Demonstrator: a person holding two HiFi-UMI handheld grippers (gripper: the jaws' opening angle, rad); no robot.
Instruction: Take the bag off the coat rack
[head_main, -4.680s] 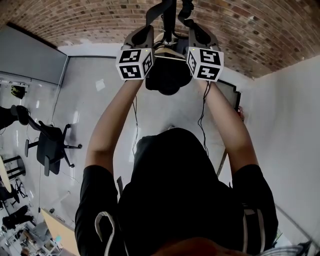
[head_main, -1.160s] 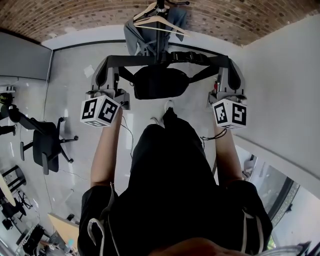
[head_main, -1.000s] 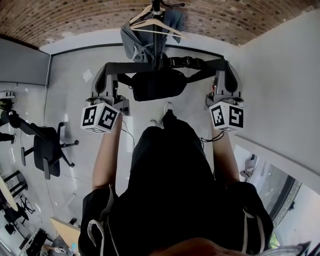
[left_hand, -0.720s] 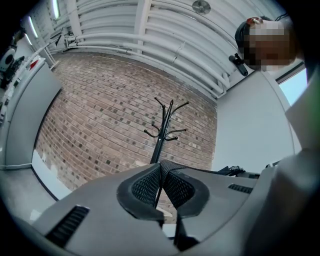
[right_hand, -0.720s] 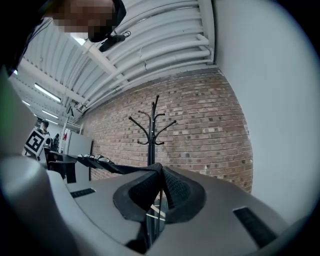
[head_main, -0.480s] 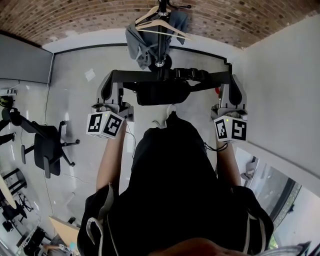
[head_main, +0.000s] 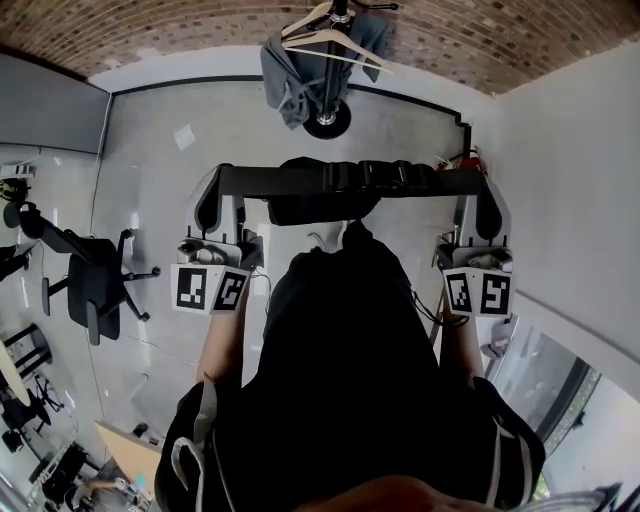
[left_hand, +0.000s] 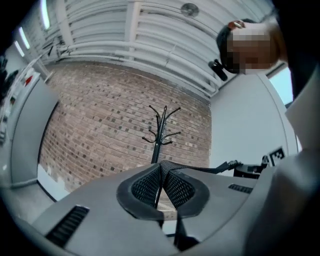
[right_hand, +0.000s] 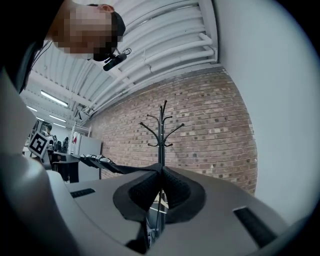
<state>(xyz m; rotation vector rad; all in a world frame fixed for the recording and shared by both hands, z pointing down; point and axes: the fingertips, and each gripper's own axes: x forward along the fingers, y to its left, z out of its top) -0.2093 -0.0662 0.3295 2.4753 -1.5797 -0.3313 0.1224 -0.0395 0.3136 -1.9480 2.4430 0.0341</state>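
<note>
The black bag (head_main: 318, 206) hangs off the coat rack, under its strap (head_main: 350, 179), which stretches taut between my two grippers. My left gripper (head_main: 222, 182) is shut on the strap's left end, and my right gripper (head_main: 483, 186) is shut on its right end. The black coat rack (head_main: 332, 62) stands beyond the bag, apart from it, with a wooden hanger and a grey garment (head_main: 285, 75) on it. In the left gripper view the pads (left_hand: 150, 186) pinch the strap (left_hand: 210, 170) before the rack (left_hand: 159, 135). The right gripper view shows its pads (right_hand: 176, 191) shut on the strap (right_hand: 107, 163), with the rack (right_hand: 161, 131) behind.
A brick wall (head_main: 150, 30) runs behind the rack, and a white wall (head_main: 570, 180) closes the right side. A black office chair (head_main: 95, 290) stands on the grey floor at the left. The rack's round base (head_main: 327, 125) lies just beyond the bag.
Both grippers have drawn back from the rack toward the person, carrying the strap and bag along. The gap between bag and rack has widened.
</note>
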